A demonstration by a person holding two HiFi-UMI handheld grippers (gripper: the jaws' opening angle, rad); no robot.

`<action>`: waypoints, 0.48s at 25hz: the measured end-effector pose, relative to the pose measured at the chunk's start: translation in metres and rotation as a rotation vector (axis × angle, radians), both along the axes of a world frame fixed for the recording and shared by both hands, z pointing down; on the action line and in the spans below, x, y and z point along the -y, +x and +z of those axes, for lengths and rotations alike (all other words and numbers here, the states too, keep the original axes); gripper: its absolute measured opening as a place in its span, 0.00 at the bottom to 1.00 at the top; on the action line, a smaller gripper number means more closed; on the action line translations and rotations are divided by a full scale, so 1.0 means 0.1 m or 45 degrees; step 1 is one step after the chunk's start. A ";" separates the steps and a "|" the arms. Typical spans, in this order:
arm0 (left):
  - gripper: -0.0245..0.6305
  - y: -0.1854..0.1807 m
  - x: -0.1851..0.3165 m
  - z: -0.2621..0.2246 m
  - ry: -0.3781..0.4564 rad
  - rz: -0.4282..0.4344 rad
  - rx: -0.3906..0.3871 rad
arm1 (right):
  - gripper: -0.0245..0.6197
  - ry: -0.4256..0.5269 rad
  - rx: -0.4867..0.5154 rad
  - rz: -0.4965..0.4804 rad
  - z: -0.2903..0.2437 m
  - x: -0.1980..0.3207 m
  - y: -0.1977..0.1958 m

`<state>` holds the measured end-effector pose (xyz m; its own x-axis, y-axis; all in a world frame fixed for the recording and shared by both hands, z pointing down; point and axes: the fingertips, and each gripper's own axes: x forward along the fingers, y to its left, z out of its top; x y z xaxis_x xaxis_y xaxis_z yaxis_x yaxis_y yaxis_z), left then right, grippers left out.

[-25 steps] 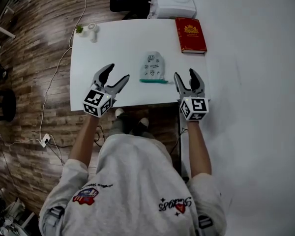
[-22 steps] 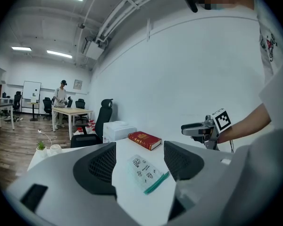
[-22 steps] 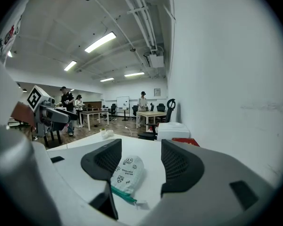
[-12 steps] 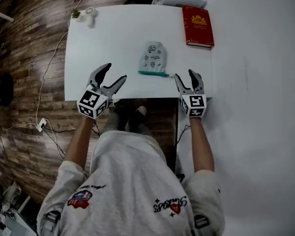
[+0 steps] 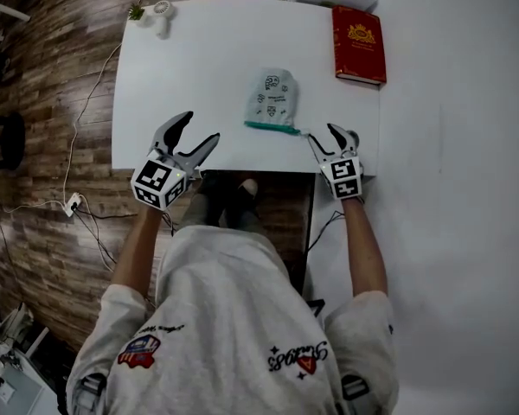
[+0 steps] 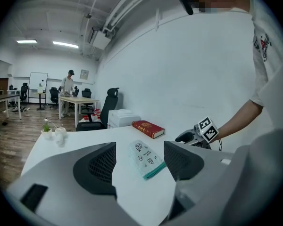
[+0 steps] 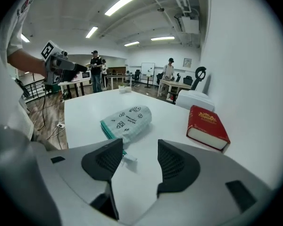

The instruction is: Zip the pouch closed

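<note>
Table [image 5: 199,67] — pouch [image 5: 271,100] near right hand-held gripper [image 5: 323,135].

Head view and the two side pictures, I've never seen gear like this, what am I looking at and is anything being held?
No robot here: a person holds a two-jawed tool in each hand. The head view comes from a camera on the person's head, looking down on the left tool and the right tool. The other two pictures come from a camera riding on each tool, looking along its jaws. On the white table lie a patterned pouch with a teal zip edge and a red book. Nothing is held: both tools stand open. The right tool's jaws have just been closing a little, with nothing between them, close to the pouch's zip tab.
</note>
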<state>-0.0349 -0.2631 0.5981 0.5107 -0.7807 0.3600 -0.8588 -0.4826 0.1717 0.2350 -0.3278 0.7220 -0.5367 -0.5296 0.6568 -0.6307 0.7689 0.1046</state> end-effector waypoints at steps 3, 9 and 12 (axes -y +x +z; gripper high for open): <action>0.52 -0.04 0.01 0.03 -0.006 -0.024 0.002 | 0.40 -0.019 -0.142 -0.121 0.22 -0.01 0.02; 0.52 -0.13 0.01 0.10 -0.027 -0.058 0.014 | 0.37 0.001 -0.378 -0.404 0.58 -0.03 -0.06; 0.52 -0.17 0.03 0.13 -0.034 -0.077 0.019 | 0.37 -0.014 -0.438 -0.485 0.73 0.00 -0.07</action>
